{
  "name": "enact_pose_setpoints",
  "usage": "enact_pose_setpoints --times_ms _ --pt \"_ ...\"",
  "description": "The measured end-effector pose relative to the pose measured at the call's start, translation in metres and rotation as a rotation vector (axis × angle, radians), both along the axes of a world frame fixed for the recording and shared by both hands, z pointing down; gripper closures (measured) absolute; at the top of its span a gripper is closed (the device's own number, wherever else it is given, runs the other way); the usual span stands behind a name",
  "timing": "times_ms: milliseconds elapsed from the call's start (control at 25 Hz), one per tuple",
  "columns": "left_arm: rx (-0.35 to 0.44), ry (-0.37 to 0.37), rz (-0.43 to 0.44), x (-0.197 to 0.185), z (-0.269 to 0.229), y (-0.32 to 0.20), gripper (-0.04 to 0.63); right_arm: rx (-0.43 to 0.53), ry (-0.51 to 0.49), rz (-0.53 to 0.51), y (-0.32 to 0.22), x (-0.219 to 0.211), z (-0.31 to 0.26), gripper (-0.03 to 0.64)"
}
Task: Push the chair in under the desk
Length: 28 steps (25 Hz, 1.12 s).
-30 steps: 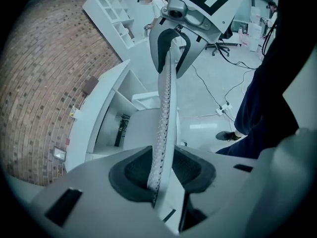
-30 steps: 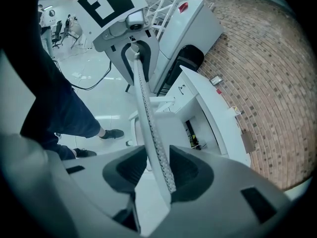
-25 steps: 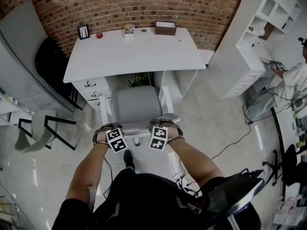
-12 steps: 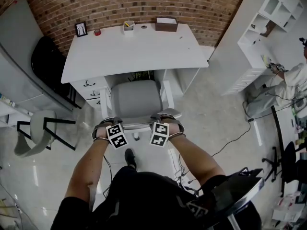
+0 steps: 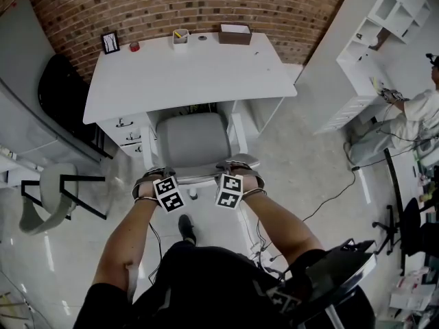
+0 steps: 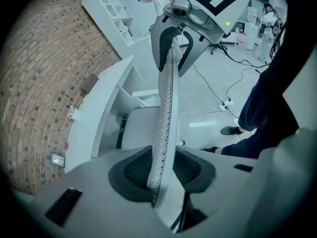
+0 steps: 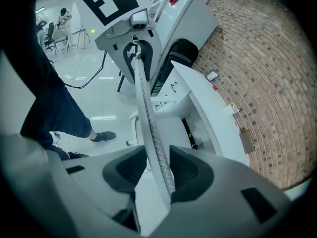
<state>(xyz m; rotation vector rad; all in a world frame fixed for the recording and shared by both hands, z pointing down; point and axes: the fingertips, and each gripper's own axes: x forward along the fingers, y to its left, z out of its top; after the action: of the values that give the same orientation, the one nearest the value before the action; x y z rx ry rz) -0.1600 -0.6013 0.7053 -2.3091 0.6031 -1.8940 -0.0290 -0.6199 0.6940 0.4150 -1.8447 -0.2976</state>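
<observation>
1. Head view puts the work in the pushing step (my reading of how things lie). The chair [image 5: 193, 142] stands in front of the desk [image 5: 192, 74], lined up with the knee gap. The far edge of its seat is about at the desk's front edge, and most of the seat is out on the near side.
2. Left gripper [image 5: 152, 182] is clamped on the backrest [image 6: 166, 108]. The left gripper view shows the thin perforated top edge pinched between both dark pads [image 6: 136, 168], at the end nearer the desk's drawer unit [image 5: 127, 130].
3. Right gripper [image 5: 240, 174] grips the same edge in the same way, at the end farther from the drawer unit. In its own view the pads press on both faces of the backrest.
4. Next, I judge, comes an even, level push from both hands straight toward the desk (no twist), so the seat slides into the gap.
5. The armrests [image 5: 236, 137] sit close to the sides of that gap. A skewed push could knock one against the desk.
</observation>
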Motion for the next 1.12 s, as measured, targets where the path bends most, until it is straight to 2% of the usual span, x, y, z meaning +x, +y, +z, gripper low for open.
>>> enact_pose_setpoints --times_ms 240,440,560,680,800,880,1000,1120 --pt "0.004 0.005 0.017 -0.003 -0.001 -0.011 0.475 0.006 0.017 0.021 -0.010 -0.003 0.001 0.468" --pt "-0.038 0.002 0.042 -0.003 -0.001 -0.012 0.483 -0.011 0.031 0.046 -0.013 -0.002 0.001 0.463" --pt "-0.024 0.016 0.066 -0.002 -0.002 -0.011 0.485 -0.036 0.037 0.075 -0.014 -0.002 0.002 0.454" --pt "0.002 0.044 0.111 -0.001 -0.003 -0.009 0.494 -0.021 0.034 0.098 -0.014 -0.002 0.002 0.439" --pt "-0.015 0.098 0.134 0.000 -0.007 -0.007 0.491 -0.018 0.005 0.105 -0.013 -0.004 -0.002 0.436" --pt "-0.052 0.146 0.150 0.000 -0.009 -0.004 0.489 -0.069 -0.054 0.146 -0.010 -0.006 -0.004 0.423" --pt "-0.128 0.263 0.148 0.002 -0.018 -0.004 0.479 -0.160 -0.163 0.232 -0.011 -0.008 -0.013 0.402" --pt "-0.185 0.395 0.099 0.007 -0.035 -0.003 0.454 -0.219 -0.248 0.301 -0.010 -0.002 -0.021 0.397"
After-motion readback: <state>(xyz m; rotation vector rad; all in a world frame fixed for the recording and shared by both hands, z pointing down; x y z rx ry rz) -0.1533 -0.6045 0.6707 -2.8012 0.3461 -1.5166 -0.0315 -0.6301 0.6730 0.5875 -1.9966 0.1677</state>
